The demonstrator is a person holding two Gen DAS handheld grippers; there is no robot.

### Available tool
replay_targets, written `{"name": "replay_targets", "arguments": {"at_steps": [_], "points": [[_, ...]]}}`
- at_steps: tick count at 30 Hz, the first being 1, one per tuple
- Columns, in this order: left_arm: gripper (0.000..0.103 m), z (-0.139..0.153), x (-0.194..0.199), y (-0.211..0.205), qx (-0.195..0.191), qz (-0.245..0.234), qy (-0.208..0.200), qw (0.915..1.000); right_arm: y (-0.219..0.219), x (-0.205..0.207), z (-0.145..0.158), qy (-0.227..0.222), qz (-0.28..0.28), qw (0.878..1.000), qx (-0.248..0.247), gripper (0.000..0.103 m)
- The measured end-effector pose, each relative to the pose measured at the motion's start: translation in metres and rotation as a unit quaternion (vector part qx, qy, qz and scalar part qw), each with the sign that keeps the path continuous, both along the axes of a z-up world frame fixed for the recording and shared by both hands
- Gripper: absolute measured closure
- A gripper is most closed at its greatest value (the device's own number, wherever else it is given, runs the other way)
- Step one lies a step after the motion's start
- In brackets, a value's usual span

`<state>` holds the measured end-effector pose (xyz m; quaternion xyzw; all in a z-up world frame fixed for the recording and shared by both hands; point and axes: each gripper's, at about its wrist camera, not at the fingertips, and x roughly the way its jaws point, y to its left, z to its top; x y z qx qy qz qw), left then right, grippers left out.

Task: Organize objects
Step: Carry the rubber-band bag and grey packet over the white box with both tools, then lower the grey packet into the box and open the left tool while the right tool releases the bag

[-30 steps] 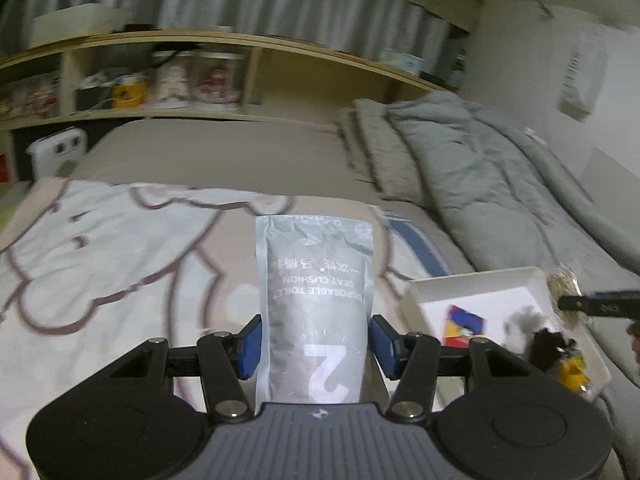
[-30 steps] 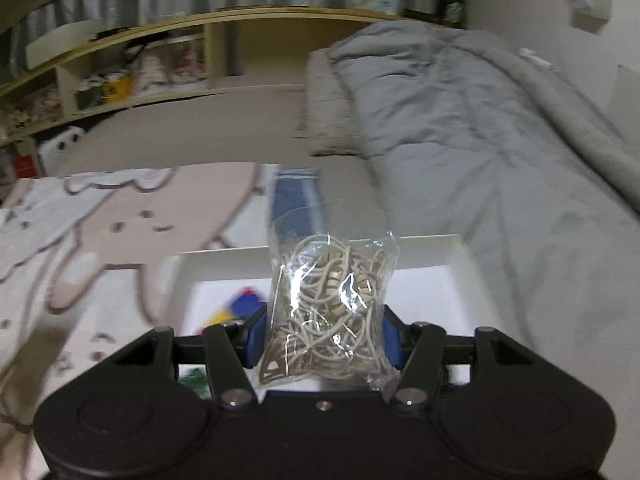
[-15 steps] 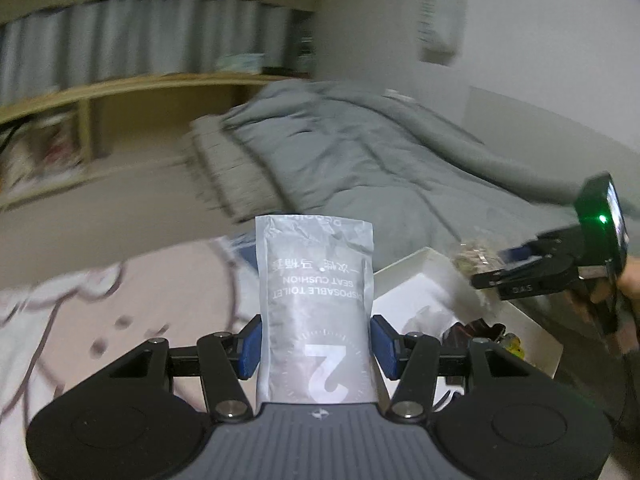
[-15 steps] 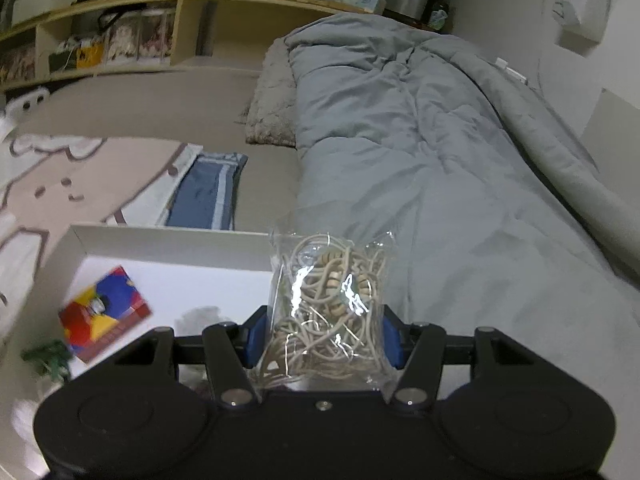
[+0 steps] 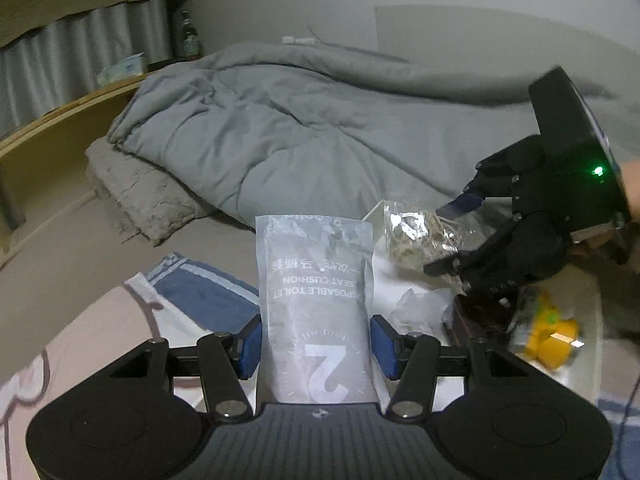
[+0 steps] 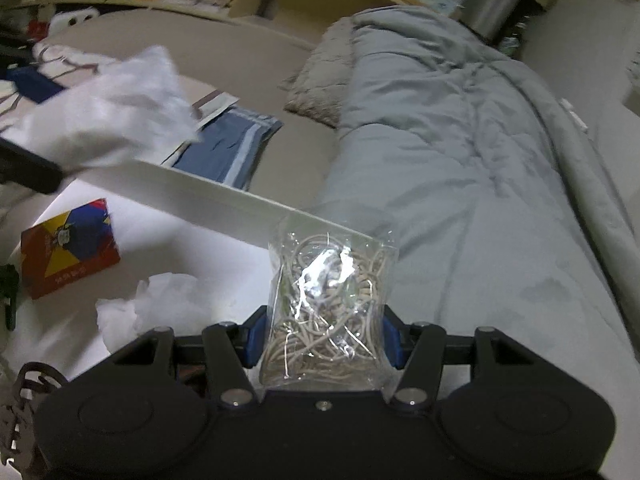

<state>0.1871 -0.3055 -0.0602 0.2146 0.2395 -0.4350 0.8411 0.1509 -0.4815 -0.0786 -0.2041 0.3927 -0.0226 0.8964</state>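
Left gripper pinching an upright grey pouch, right gripper pinching a clear bag of rubber bands over the white tray, red card at ten o'clock, grey duvet at one o'clock.

Card and tissue in tray, duvet perhaps touching behind.

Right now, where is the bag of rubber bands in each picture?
Left wrist view: the bag of rubber bands is at right of middle, pinched by the right gripper above the white tray.
Right wrist view: the bag is at bottom middle, between the gripper's blue pads, over the tray's far corner.
Shared landmark: the grey duvet behind the tray.
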Motion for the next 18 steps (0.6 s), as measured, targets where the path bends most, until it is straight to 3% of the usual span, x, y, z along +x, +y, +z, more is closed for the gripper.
{"name": "replay_targets", "arguments": {"at_steps": [4, 8, 13, 18], "points": [[0.047, -0.012, 0.008, -0.017, 0.027, -0.041, -0.027, 0.9984, 0.006, 0.0, -0.01, 0.029, 0.035, 0.999, -0.006, 0.046], [0.047, -0.025, 0.016, -0.038, 0.052, -0.083, -0.042, 0.9943, 0.002, -0.01, -0.004, 0.047, 0.056, 0.996, 0.056, 0.046], [0.047, -0.038, 0.02, -0.059, 0.073, -0.122, -0.053, 0.9884, -0.015, -0.018, 0.003, 0.065, -0.01, 0.992, 0.111, 0.046], [0.044, -0.048, 0.017, -0.075, 0.09, -0.174, -0.062, 0.9787, -0.026, -0.028, 0.001, 0.058, -0.029, 0.991, 0.118, 0.046]]}}
